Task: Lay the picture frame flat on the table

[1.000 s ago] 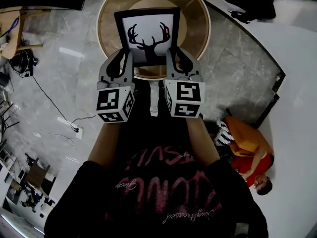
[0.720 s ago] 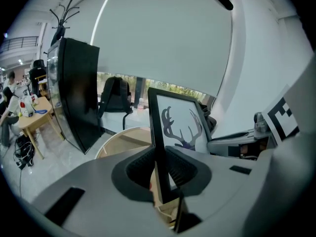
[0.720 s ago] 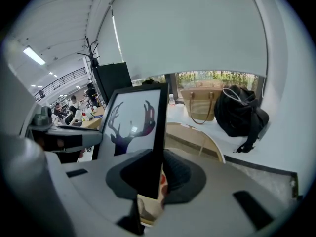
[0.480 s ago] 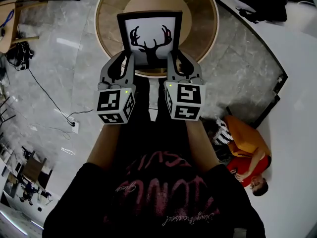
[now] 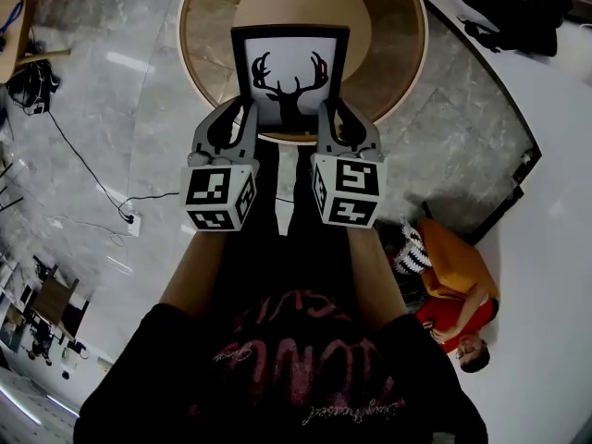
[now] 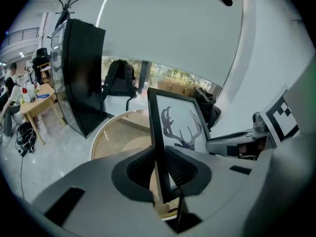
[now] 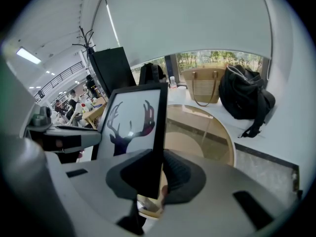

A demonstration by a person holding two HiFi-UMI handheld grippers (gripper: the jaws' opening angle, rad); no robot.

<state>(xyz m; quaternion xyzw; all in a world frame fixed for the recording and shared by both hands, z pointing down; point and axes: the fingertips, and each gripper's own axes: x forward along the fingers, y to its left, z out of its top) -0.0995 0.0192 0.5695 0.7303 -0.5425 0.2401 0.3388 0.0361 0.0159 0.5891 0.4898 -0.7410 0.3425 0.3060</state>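
Observation:
The picture frame (image 5: 290,74) is black-edged with a white print of a deer head and antlers. I hold it in the air above the round wooden table (image 5: 388,44), tilted toward me. My left gripper (image 5: 242,118) is shut on the frame's left edge (image 6: 157,147). My right gripper (image 5: 326,118) is shut on its right edge (image 7: 157,142). In the left gripper view the print (image 6: 180,127) faces right, and in the right gripper view the print (image 7: 131,125) faces left. The frame's lower edge is hidden behind the jaws.
The table has a glass-like top with a wooden rim (image 5: 190,35). A person in orange (image 5: 453,280) crouches on the floor at right. Cables (image 5: 92,188) run over the marble floor at left. A black bag (image 7: 244,100) lies beyond the table, and a dark panel (image 6: 81,73) stands to its left.
Both grippers and the frame have shifted slightly right and farther over the table. The grip on both edges is unchanged.

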